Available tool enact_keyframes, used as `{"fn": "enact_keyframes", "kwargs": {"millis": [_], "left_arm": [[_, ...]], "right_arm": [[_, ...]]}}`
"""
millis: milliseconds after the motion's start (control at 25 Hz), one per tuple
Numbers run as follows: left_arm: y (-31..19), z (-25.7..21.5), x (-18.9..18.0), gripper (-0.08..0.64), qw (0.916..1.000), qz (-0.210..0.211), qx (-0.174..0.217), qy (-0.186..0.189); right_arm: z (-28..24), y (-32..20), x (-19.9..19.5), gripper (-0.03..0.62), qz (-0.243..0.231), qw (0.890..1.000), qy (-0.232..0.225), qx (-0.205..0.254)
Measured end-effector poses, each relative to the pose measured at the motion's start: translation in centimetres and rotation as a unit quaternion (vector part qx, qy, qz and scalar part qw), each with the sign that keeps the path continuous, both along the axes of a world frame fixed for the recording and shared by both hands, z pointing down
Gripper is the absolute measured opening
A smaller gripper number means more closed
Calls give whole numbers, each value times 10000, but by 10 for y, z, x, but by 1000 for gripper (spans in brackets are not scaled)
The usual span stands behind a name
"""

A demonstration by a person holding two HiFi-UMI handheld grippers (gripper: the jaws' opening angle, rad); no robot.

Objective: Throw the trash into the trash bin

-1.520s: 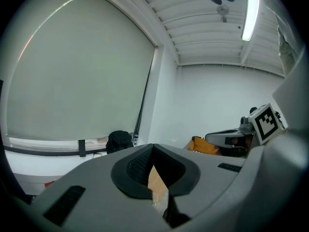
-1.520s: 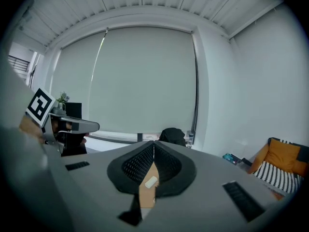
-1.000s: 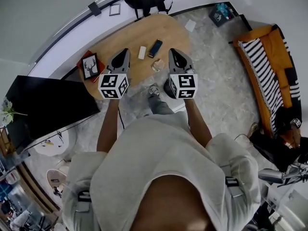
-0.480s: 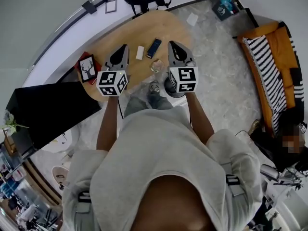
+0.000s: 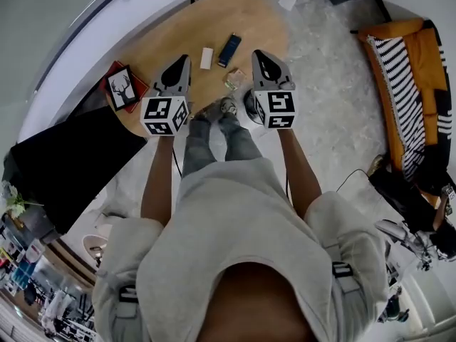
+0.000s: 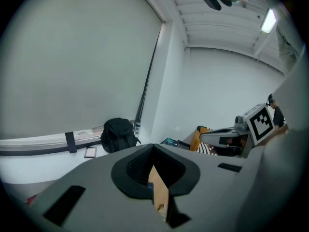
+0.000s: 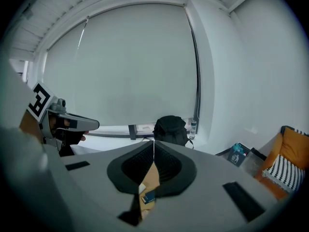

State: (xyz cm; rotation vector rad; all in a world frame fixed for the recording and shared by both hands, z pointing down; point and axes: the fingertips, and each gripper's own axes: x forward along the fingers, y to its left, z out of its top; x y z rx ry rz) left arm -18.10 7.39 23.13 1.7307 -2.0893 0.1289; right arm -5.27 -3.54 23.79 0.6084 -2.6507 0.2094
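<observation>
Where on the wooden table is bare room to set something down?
Bare: the far end of the table beyond the phone, and between the deer picture and the white block. Crowded: the middle, around block, phone and crumpled wrapper.

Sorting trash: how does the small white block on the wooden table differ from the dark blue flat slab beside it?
The small white rectangular block is shorter; the dark blue flat slab is longer. In the head view the block points almost straight up, the slab slants right. Both lie flat on the oval wooden table, close but apart.
</observation>
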Motion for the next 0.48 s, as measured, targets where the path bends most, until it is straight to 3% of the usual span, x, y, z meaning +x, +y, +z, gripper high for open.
{"fn": "enact_keyframes", "kwargs": {"millis": [480], "left_arm": [[15, 92, -21, 17, 9970, 385, -472, 487]], "right_arm": [[97, 28, 7, 29, 363, 9962, 672, -410]]}}
